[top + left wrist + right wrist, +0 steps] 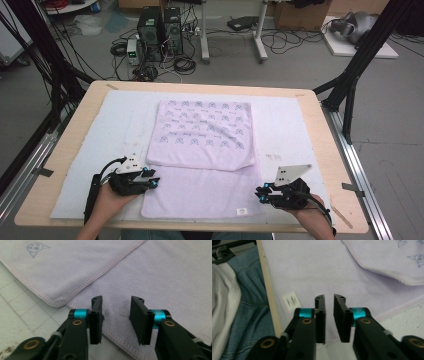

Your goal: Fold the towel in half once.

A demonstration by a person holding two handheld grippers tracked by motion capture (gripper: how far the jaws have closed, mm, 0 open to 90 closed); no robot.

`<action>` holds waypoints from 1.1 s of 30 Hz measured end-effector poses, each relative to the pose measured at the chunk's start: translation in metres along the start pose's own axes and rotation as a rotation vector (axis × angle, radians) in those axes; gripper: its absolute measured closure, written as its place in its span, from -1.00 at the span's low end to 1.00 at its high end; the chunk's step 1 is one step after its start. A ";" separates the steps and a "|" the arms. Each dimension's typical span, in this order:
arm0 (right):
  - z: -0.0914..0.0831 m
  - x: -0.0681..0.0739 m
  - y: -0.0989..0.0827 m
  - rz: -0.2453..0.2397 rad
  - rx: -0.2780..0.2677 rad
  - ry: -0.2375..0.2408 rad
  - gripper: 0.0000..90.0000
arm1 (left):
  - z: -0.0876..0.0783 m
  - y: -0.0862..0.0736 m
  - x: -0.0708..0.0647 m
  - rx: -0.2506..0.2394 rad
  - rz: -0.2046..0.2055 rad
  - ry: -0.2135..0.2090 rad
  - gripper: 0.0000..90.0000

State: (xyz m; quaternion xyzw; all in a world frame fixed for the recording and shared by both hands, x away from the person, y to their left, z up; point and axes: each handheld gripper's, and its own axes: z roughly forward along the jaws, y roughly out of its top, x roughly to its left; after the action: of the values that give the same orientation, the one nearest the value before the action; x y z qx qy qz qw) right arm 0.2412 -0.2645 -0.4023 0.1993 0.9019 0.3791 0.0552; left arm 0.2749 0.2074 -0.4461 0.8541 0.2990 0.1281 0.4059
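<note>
We're mid-fold on the lilac towel (205, 150), spread on the white mat (290, 125) with its far half already doubled over. Left gripper (154, 183) and right gripper (260, 195) flank the near edge, jaws apart on nothing, the right pair narrower. Next, we reckon, each must pinch a near corner.

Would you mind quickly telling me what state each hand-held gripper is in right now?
Left hand-held gripper: open, over the near edge of the lilac towel, holding nothing.
Right hand-held gripper: open by a narrow gap, nothing between its jaws.
</note>
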 end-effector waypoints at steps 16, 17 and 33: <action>0.041 -0.060 0.049 0.034 -0.095 -0.062 0.39 | -0.006 0.033 0.038 -0.055 -0.041 0.100 0.30; 0.044 -0.065 0.050 0.031 -0.082 -0.074 0.38 | 0.000 0.035 0.041 -0.036 -0.044 0.100 0.28; 0.063 -0.100 0.022 0.134 -0.012 -0.065 1.00 | 0.011 0.037 0.046 -0.009 -0.046 0.085 0.94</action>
State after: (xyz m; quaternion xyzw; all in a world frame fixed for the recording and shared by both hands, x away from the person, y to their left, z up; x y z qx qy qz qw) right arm 0.3554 -0.2484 -0.4364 0.2712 0.8820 0.3805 0.0604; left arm 0.3311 0.2106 -0.4255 0.8390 0.3348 0.1563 0.3994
